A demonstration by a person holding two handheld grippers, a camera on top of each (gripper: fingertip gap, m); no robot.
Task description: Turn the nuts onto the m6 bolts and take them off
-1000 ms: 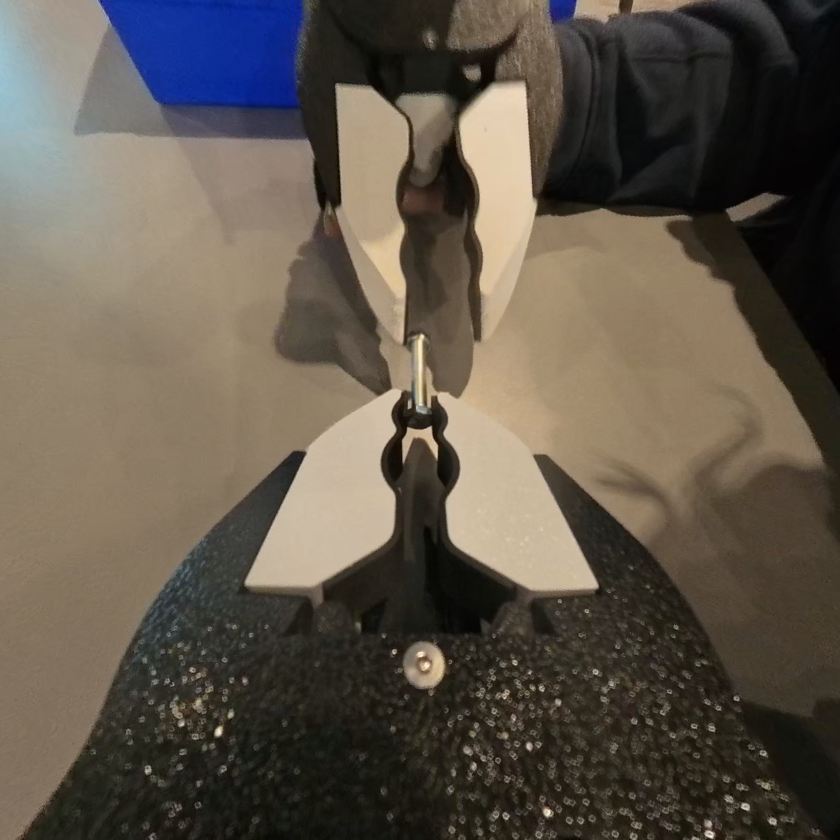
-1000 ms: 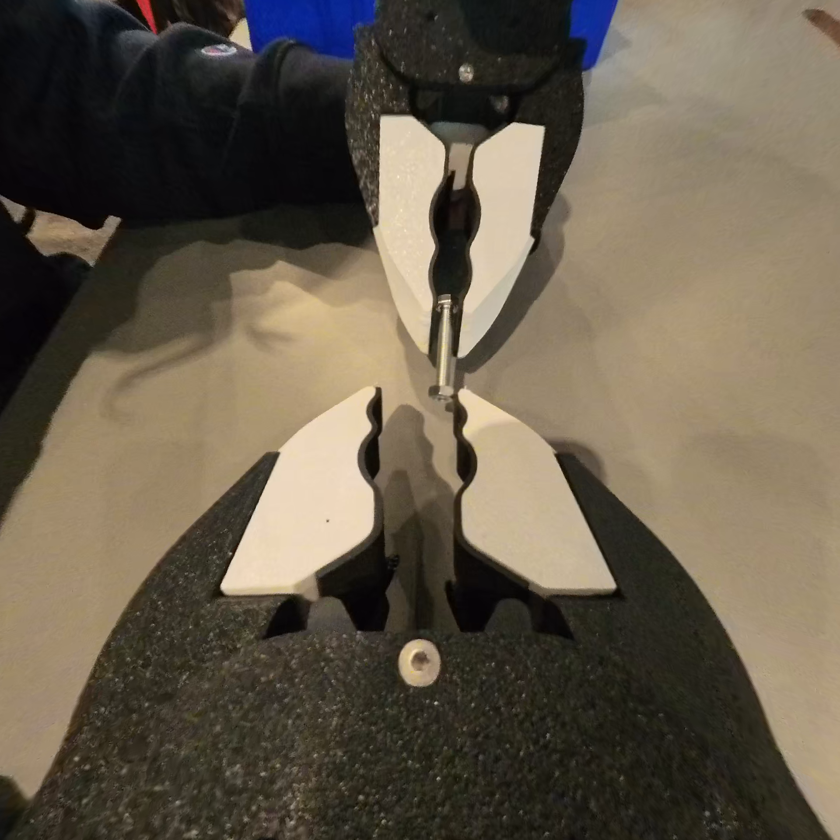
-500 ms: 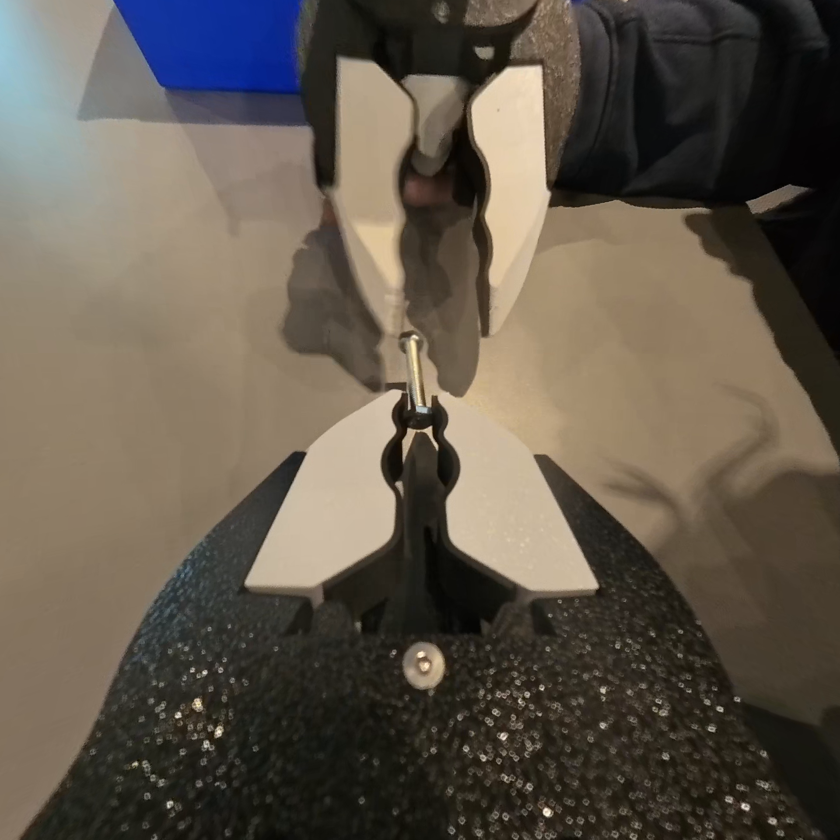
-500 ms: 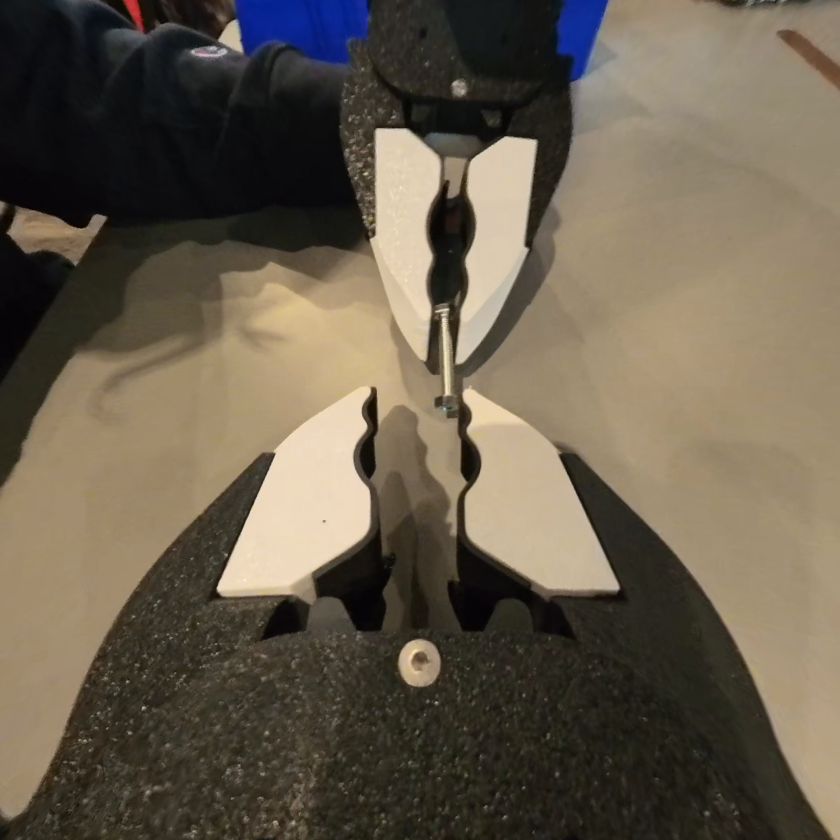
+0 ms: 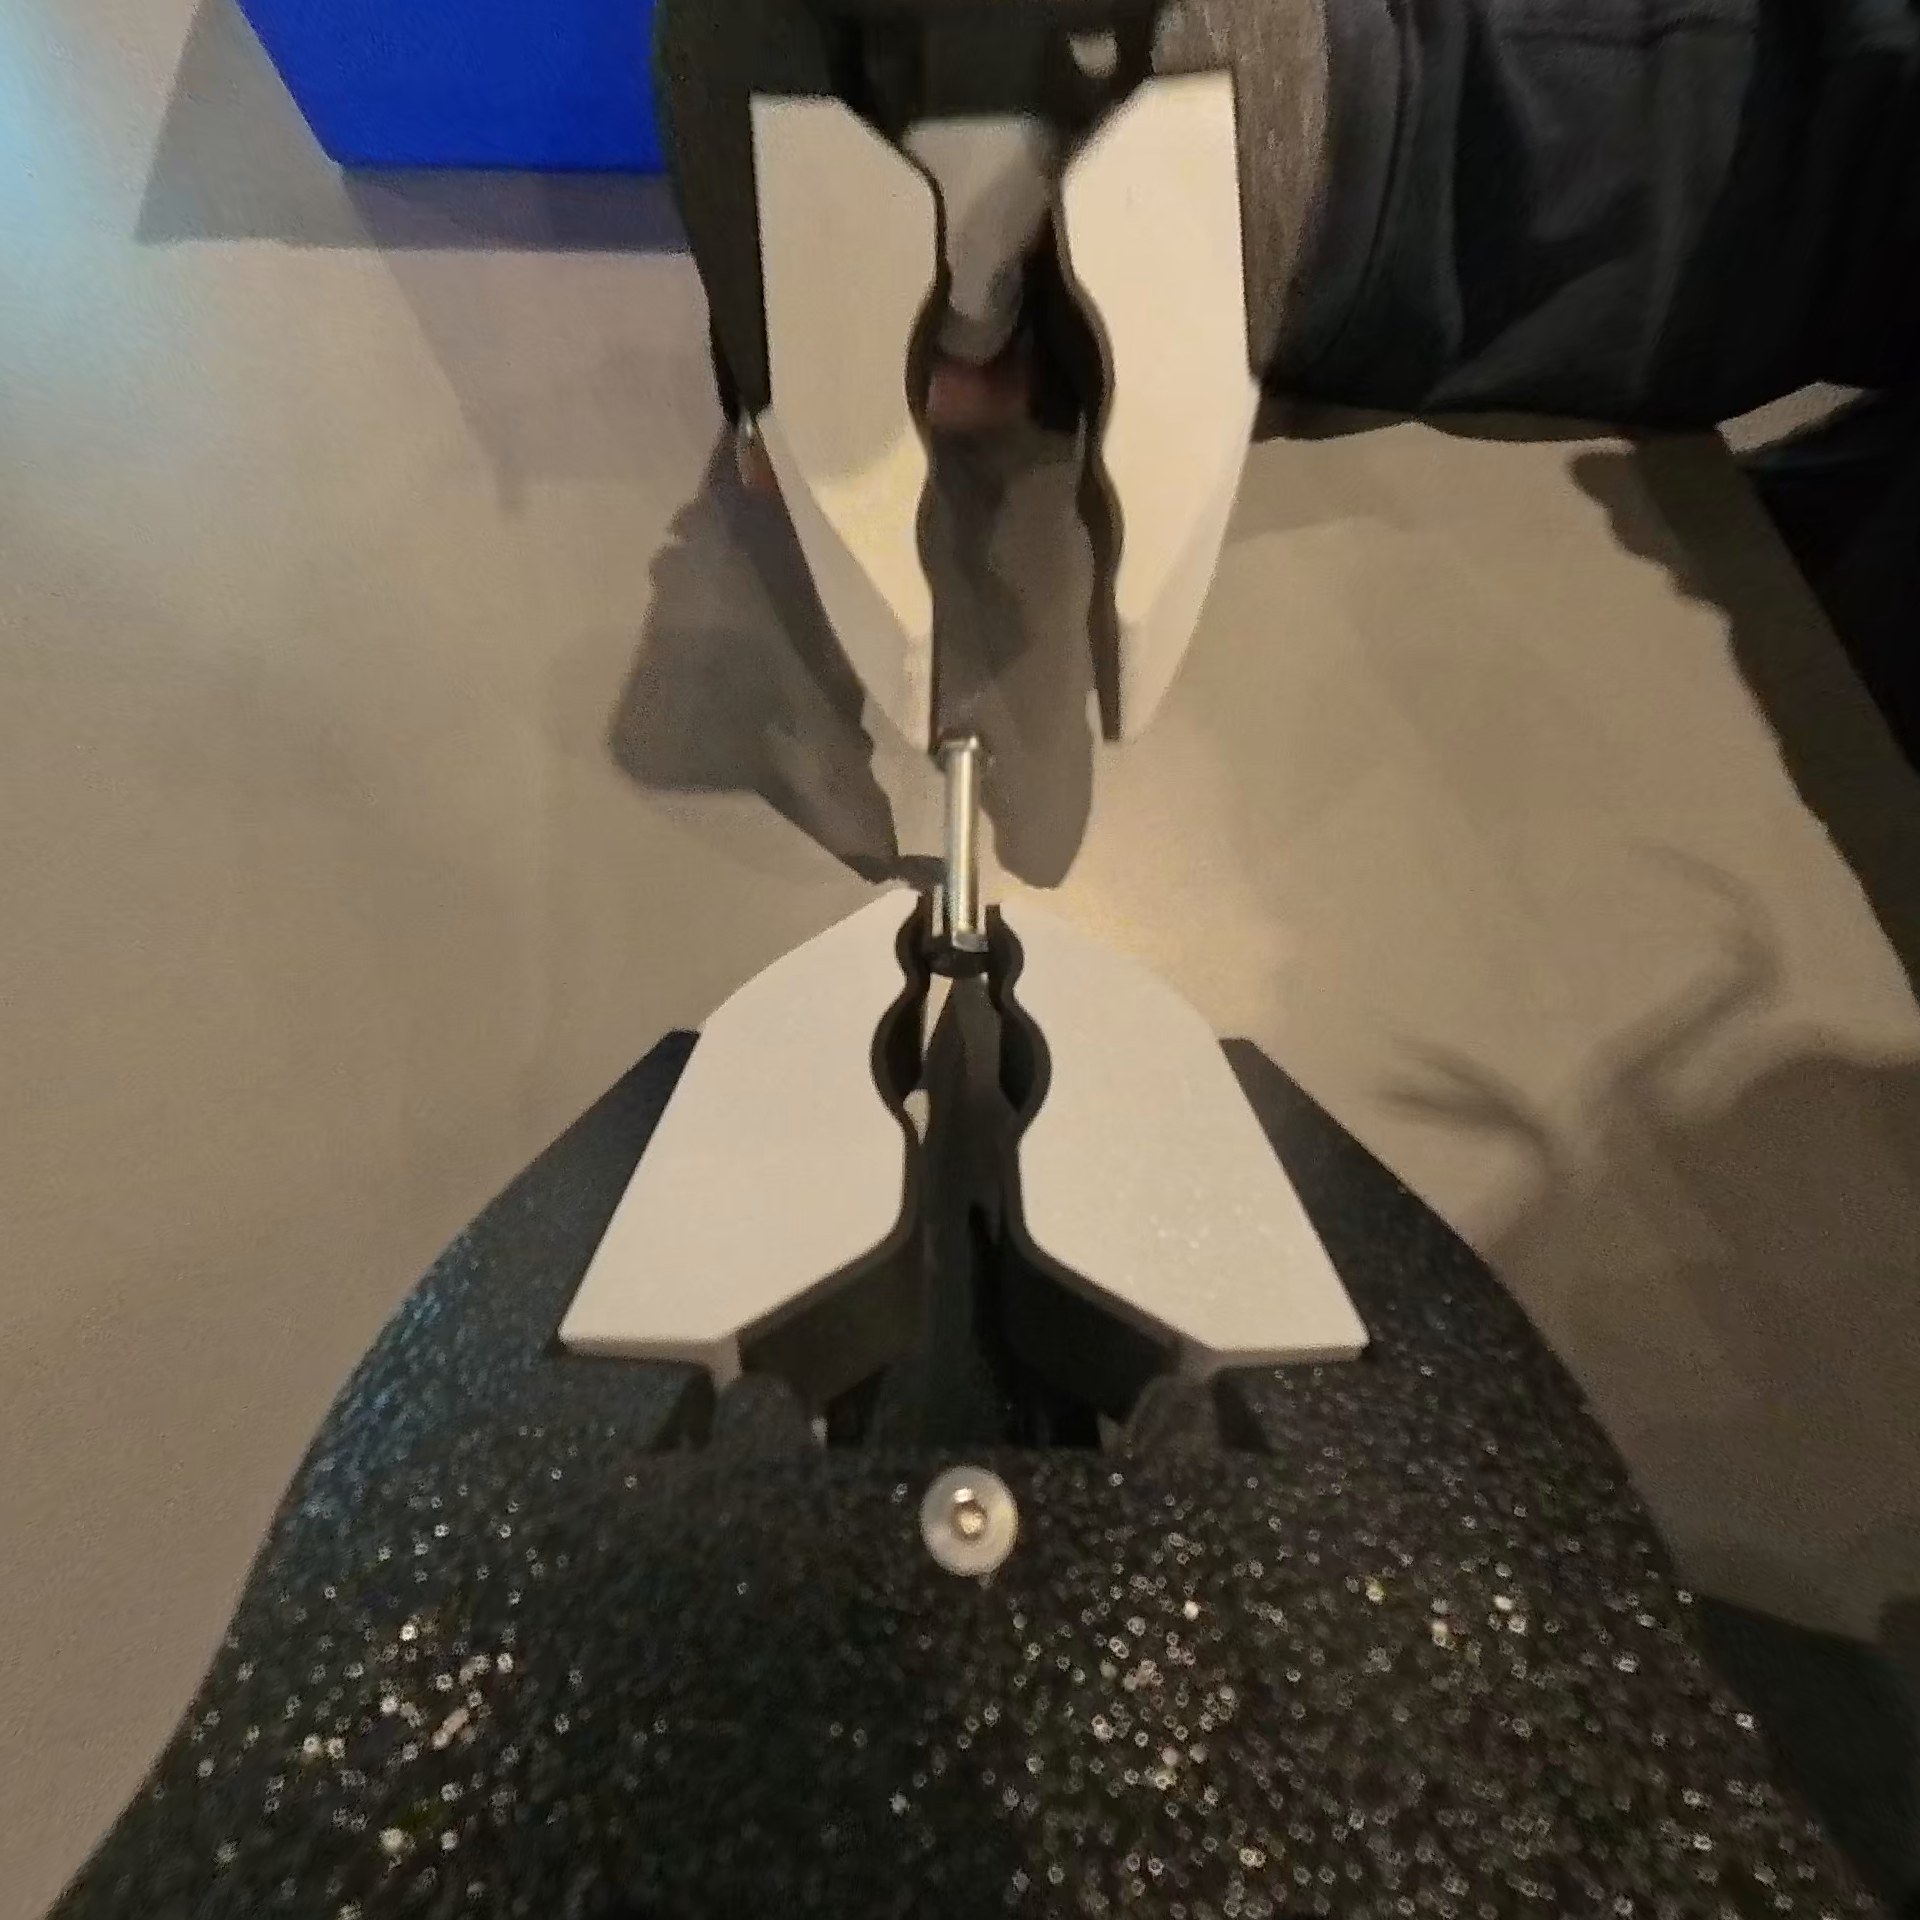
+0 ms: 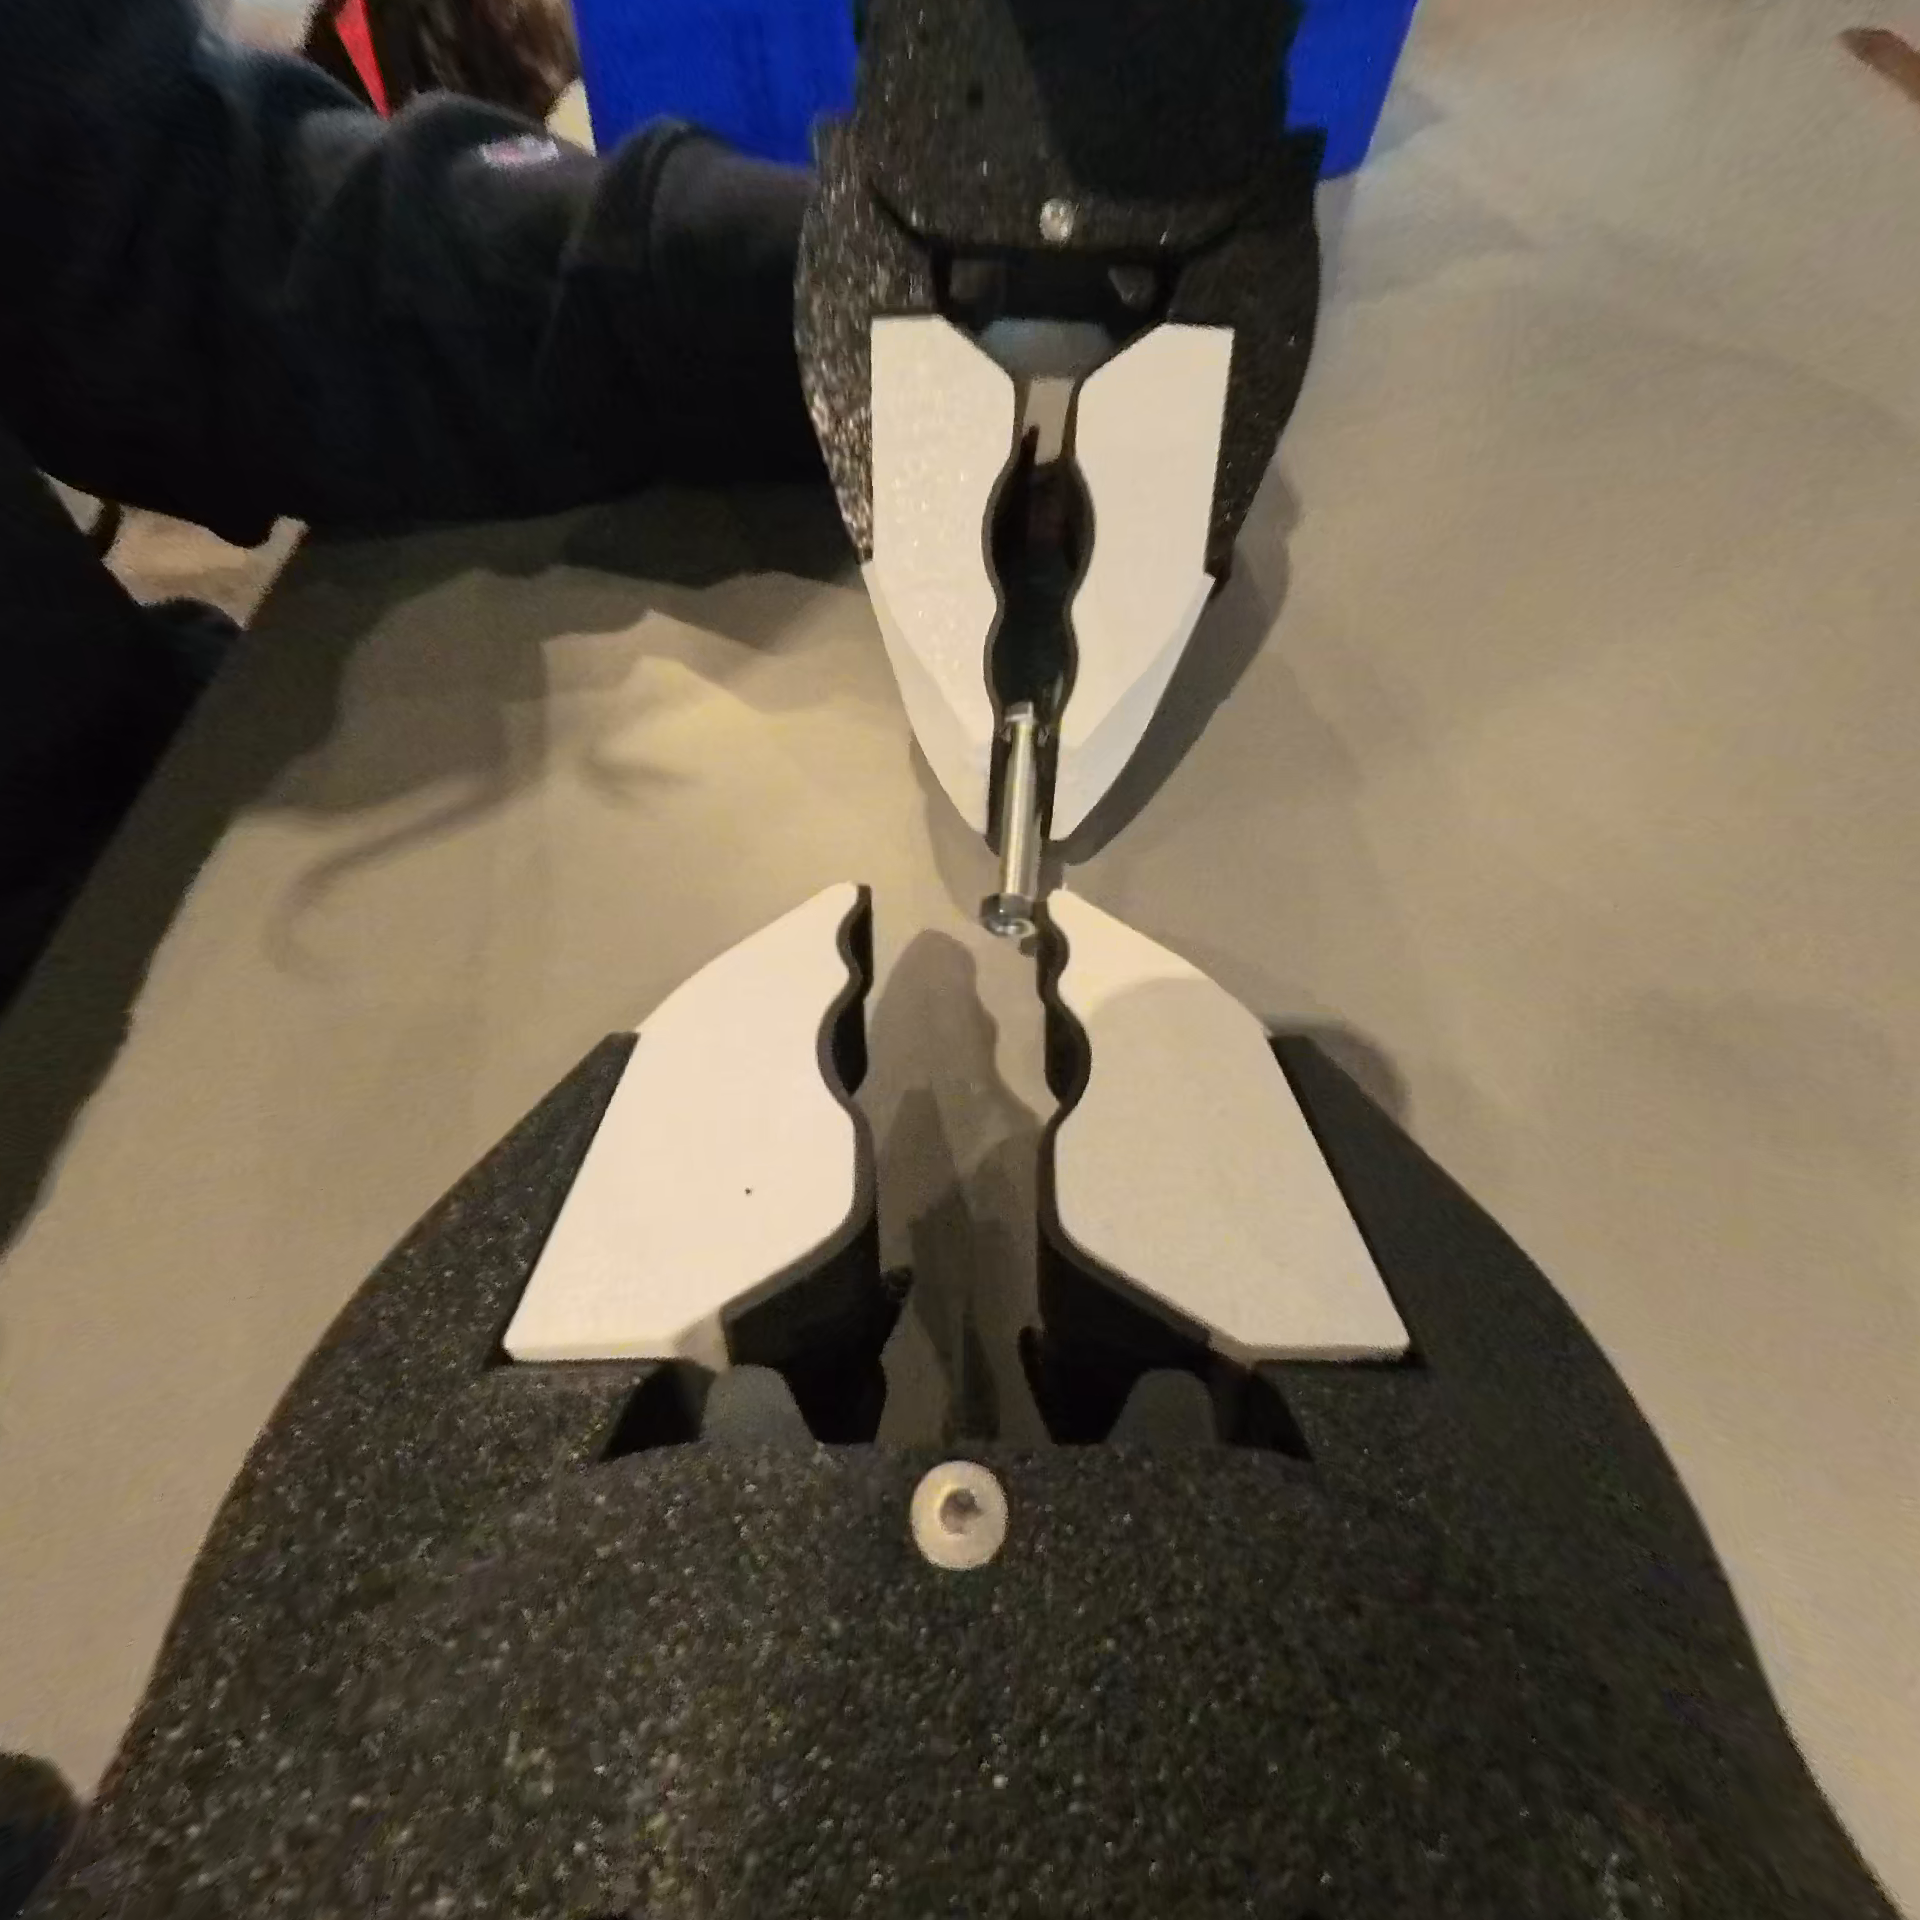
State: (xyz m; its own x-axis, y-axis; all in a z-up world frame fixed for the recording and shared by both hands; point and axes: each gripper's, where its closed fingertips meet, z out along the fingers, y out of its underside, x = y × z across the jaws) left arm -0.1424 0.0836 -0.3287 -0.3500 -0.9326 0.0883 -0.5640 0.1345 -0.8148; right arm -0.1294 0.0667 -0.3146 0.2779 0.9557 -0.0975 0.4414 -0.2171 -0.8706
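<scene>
My left gripper [image 5: 961, 935] is shut on the head end of a silver M6 bolt [image 5: 961, 831]. The bolt sticks out forward above the beige table [image 5: 260, 727]. A small nut [image 6: 1006, 920] sits on the bolt's far end. My right gripper [image 6: 956, 899] is open and faces the left one. The nut lies just beside the inner tip of its right finger [image 6: 1143, 1039], not clamped. In the right wrist view the left gripper [image 6: 1023, 821] holds the bolt [image 6: 1016, 810]. In the left wrist view the right gripper [image 5: 1018, 732] stands open just past the bolt's tip.
A blue bin [image 5: 468, 83] stands at the back of the table and also shows in the right wrist view [image 6: 707, 73]. A person's dark sleeves [image 5: 1558, 187] [image 6: 312, 312] reach in behind each gripper. The table edge [image 5: 1818, 571] runs at the right. Only a small space, under 4 cm, lies between the two pairs of fingers.
The right gripper stays open; it drew back slightly from the bolt's end, then came close again. The left gripper keeps its hold on the bolt.
</scene>
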